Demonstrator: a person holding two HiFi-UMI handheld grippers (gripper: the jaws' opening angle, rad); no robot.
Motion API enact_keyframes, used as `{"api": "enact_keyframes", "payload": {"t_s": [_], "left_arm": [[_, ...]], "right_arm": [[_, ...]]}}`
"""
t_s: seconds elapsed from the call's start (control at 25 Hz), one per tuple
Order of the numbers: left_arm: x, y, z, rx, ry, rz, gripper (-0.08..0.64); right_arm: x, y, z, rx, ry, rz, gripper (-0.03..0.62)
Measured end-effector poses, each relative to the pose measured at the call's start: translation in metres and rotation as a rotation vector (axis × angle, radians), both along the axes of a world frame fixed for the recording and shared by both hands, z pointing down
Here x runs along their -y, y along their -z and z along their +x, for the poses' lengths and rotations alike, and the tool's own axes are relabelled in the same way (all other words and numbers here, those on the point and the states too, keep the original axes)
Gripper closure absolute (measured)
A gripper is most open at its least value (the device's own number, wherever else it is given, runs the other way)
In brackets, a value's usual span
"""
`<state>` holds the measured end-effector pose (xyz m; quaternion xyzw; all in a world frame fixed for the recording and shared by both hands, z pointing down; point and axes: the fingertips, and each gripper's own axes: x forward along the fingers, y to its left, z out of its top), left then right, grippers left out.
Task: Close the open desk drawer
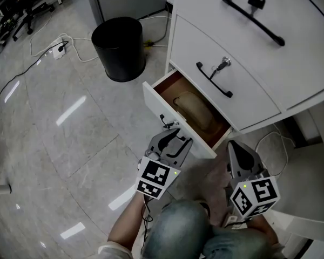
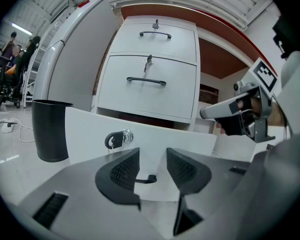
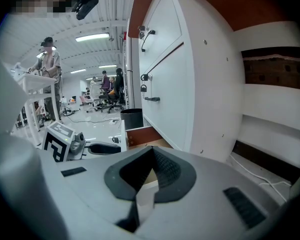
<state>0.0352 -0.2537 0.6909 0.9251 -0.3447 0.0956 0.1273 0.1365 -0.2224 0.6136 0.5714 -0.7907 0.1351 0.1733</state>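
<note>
The bottom desk drawer [image 1: 157, 111] stands pulled out, its wooden inside holding a tan object [image 1: 194, 110]. In the left gripper view its white front [image 2: 85, 129] fills the middle, with a keyed lock [image 2: 118, 138]. My left gripper [image 1: 178, 138] [image 2: 152, 155] is open right at that front, and the end of the black drawer handle [image 2: 147, 179] lies between its fingers without being clamped. My right gripper [image 1: 235, 148] [image 3: 152, 150] is shut on nothing, held to the right of the drawer beside the cabinet's side; it sees the drawer [image 3: 139, 134] from the side.
A black waste bin [image 1: 119, 47] [image 2: 50, 129] stands on the floor left of the cabinet. Two shut upper drawers [image 1: 227, 72] carry black handles and keys. Cables and a power strip [image 1: 59, 48] lie on the tiled floor. People and office chairs are far back.
</note>
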Motion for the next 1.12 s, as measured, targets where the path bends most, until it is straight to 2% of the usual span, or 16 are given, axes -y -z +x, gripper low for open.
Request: {"api": "enact_keyframes", "payload": {"t_s": [1.12], "left_arm": [[0.009,-0.001,0.013,0.007,-0.004,-0.021,0.383]], "right_arm": [[0.004,0.000,-0.003,0.002,-0.006,0.000,0.595]]}}
